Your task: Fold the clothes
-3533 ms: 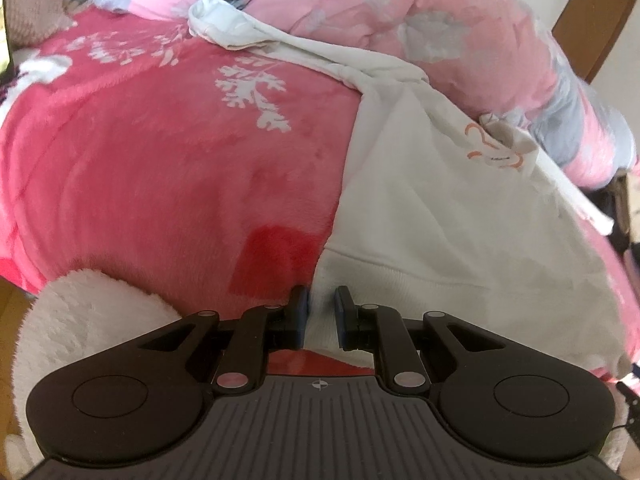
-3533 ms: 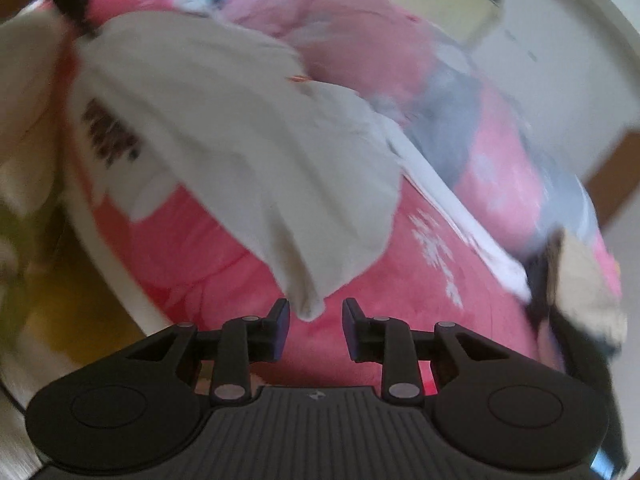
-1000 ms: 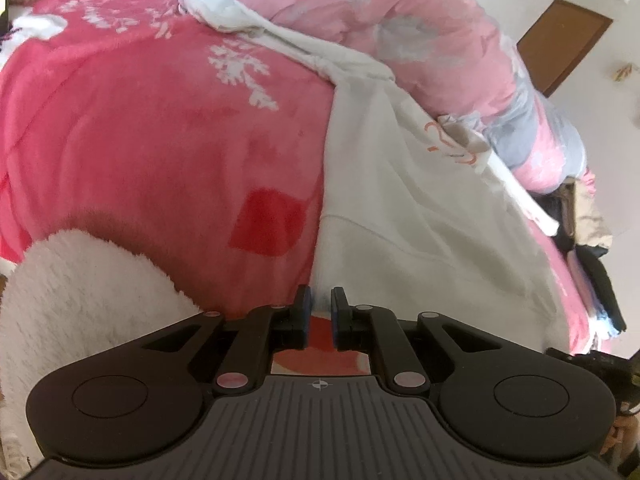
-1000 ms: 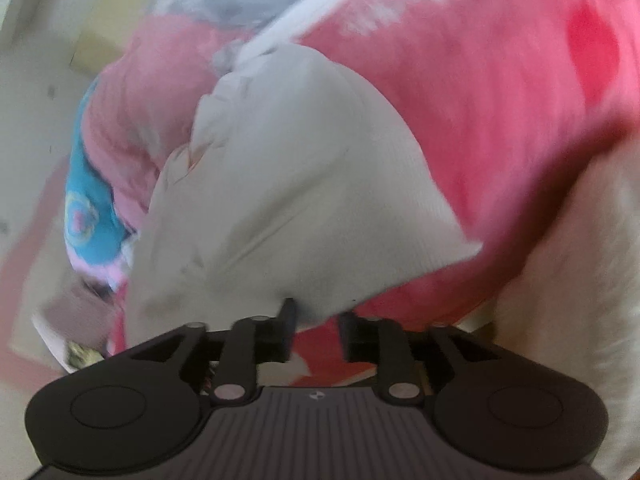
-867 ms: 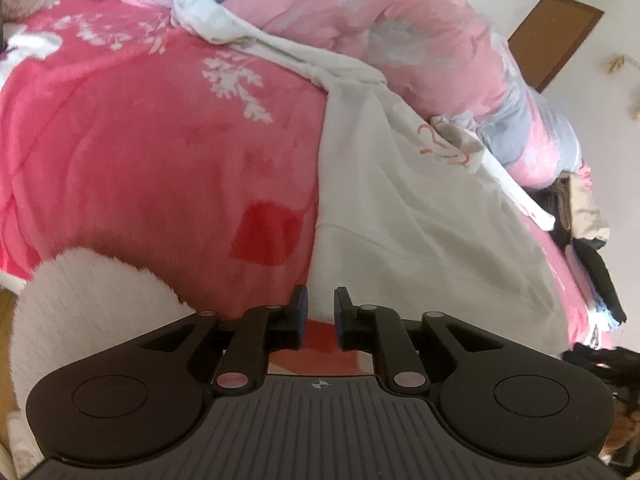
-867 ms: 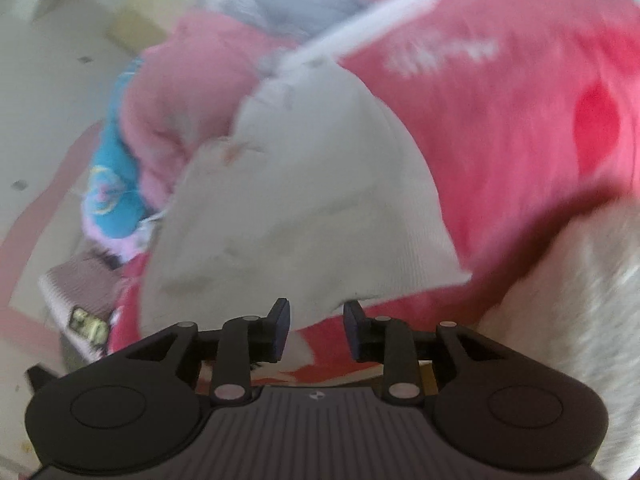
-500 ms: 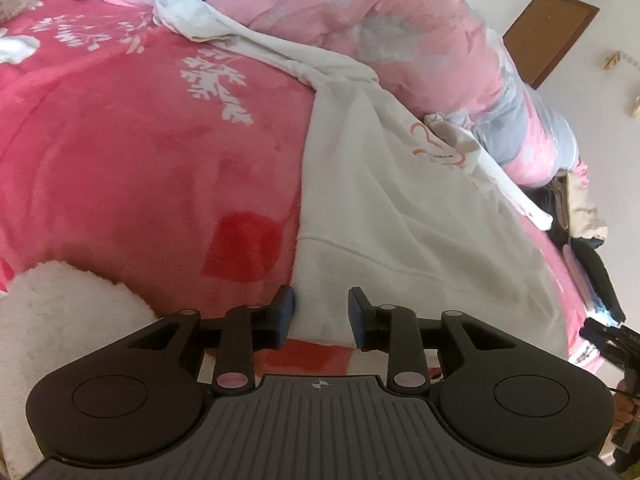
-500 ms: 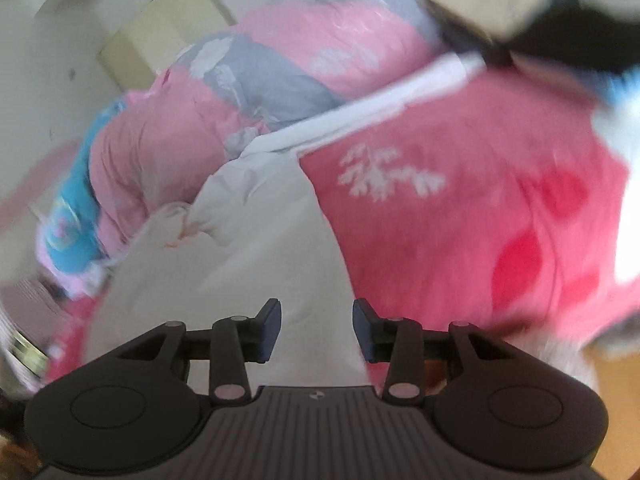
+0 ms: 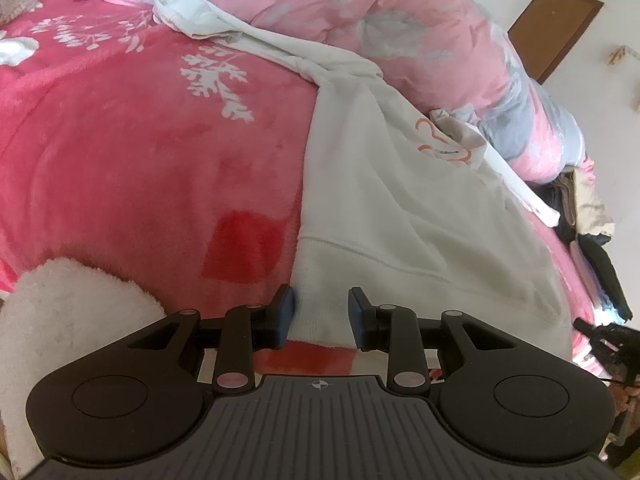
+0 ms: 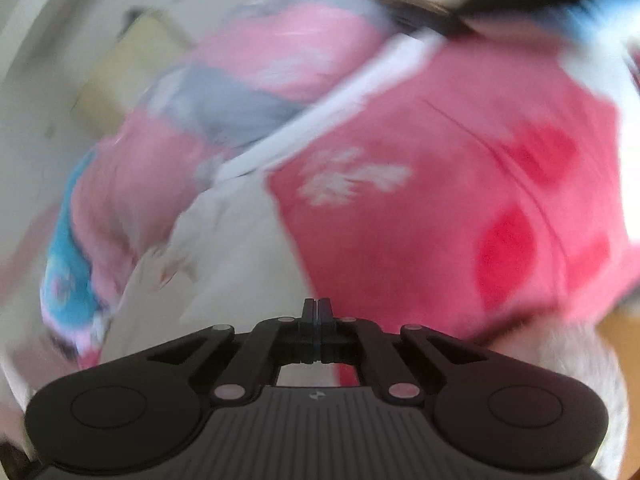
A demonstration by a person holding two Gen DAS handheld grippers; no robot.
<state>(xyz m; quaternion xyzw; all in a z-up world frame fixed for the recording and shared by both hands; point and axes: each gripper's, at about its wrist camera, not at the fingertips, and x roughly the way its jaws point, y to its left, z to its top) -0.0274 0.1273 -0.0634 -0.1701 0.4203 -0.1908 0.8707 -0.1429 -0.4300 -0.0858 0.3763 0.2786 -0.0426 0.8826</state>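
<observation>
A white sweatshirt (image 9: 400, 208) is spread flat on a pink fleece blanket (image 9: 120, 152), one sleeve trailing toward a pink quilt (image 9: 400, 32). The left gripper (image 9: 320, 314) is seen with its jaws spread wide over the ribbed hem, where a second ago they were nearly pinched. The right gripper (image 10: 316, 322), open half a second earlier, is now fully closed on nothing, in a blurred view.
</observation>
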